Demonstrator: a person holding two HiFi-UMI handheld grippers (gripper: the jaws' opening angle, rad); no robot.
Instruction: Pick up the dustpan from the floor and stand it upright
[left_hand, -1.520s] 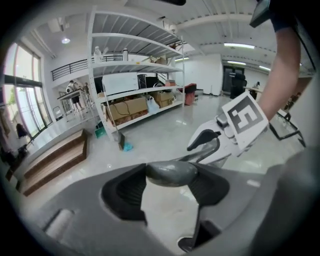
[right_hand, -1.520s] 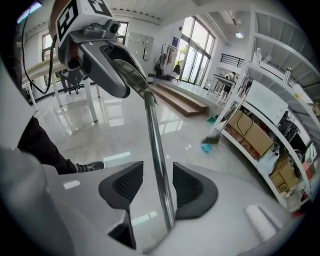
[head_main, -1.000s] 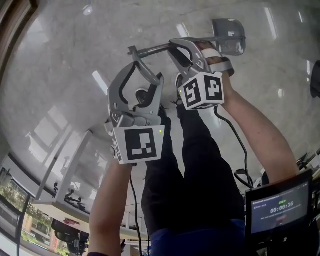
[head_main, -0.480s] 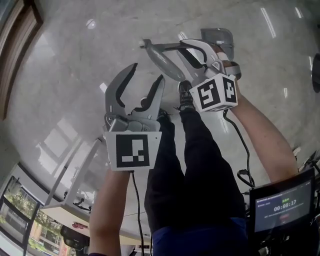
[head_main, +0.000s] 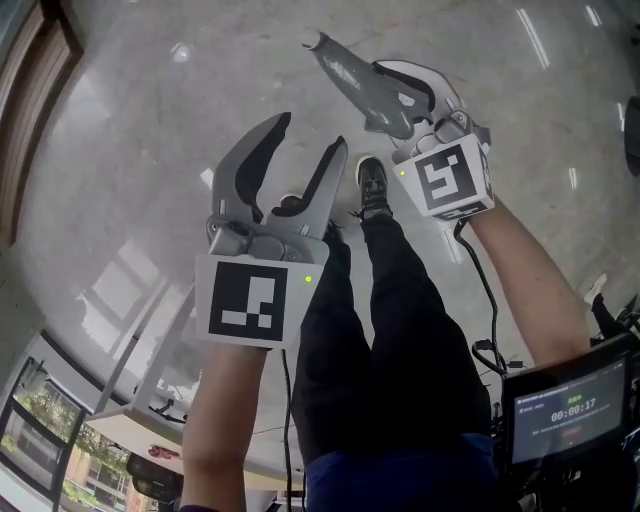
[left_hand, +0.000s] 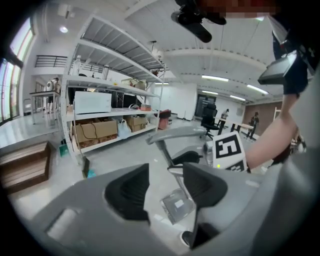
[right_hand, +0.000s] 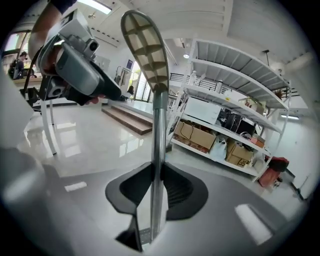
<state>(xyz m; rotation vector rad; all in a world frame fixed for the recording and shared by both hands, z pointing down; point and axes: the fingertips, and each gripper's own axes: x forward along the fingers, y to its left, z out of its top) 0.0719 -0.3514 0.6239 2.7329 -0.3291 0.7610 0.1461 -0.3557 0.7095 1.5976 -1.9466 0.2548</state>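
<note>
Your right hand-held gripper (right_hand: 152, 185) is clamped on the dustpan (right_hand: 159, 125) by its metal handle, with the grip end above the jaws and the pan below. Your left hand-held gripper (head_main: 308, 135) hangs just beside it, jaws apart and empty after closing a little.

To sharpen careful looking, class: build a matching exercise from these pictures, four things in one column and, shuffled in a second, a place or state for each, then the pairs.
1 left tongs
2 right tongs
3 cardboard boxes
4 shoe

A on a shelf
B open, empty
C on the floor
D shut on the dustpan handle

Pairs: 1-B, 2-D, 3-A, 4-C.
The left tongs have just been closing slightly, with nothing between them.
</note>
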